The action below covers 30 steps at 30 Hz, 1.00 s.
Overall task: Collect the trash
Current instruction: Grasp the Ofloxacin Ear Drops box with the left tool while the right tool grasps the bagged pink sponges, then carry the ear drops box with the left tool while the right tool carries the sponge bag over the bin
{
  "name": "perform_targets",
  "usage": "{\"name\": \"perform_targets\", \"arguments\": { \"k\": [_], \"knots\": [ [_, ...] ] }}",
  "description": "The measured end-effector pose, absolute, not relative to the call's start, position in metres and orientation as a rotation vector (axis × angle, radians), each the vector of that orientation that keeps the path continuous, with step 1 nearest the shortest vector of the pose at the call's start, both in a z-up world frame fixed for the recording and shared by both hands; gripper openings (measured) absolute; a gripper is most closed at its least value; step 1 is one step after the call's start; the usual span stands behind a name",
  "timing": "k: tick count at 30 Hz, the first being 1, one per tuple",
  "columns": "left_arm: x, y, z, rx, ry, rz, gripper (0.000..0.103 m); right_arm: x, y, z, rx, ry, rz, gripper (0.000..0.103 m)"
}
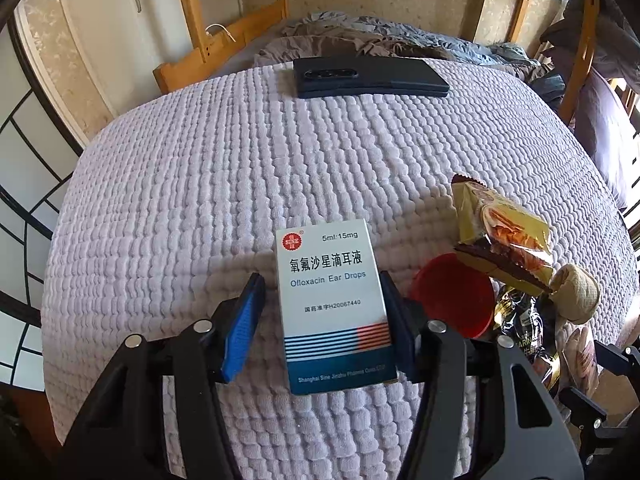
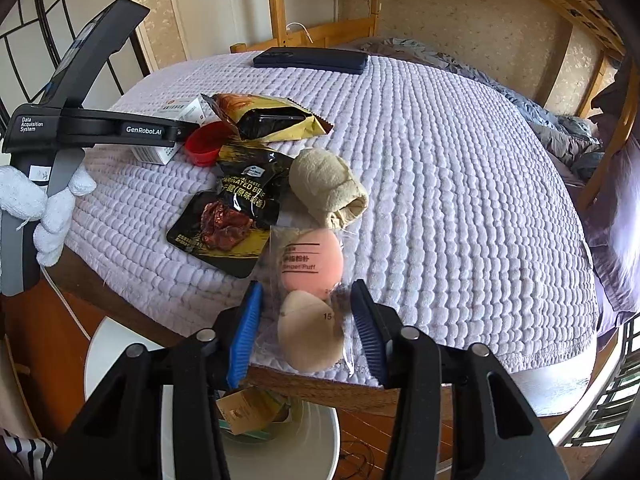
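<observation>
The left gripper [image 1: 322,316] is straddling the ear-drops box [image 1: 334,308] on the quilted cover [image 1: 200,184], jaws wide, right pad seemingly touching, left pad apart. The right gripper [image 2: 306,334], also wide, is bracketing the puff packet [image 2: 310,300] at the table edge, bin [image 2: 280,440] at 6 o'clock. Advisable: centre each item, then close squarely.

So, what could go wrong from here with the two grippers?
1. The left gripper touches the ear drops box with only one finger; closing could push the box sideways into the red cap.
2. The right gripper straddles the finger puff packet at the table edge; the slippery film may slide off, perhaps missing the white bin below.
</observation>
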<state>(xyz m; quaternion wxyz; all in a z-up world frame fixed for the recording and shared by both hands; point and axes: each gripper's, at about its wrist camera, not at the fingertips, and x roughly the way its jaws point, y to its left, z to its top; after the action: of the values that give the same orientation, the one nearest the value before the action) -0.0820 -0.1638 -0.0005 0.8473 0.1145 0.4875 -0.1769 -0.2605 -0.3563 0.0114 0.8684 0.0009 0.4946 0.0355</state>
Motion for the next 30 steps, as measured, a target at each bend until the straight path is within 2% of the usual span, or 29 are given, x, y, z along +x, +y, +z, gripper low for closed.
{"name": "perform_targets", "arguments": {
  "k": [3, 30],
  "knots": [
    [-0.083, -0.165, 0.001, 0.242, 1.023, -0.385, 0.044, -0.26, -0.357, 0.013, 0.008, 1.031, 0.079, 0.038],
    [-0.145, -0.14, 0.011, 0.192, 1.024, -0.431, 0.044, -0.294, -0.353, 0.031, 0.076, 0.996, 0.09, 0.038]
  ]
}}
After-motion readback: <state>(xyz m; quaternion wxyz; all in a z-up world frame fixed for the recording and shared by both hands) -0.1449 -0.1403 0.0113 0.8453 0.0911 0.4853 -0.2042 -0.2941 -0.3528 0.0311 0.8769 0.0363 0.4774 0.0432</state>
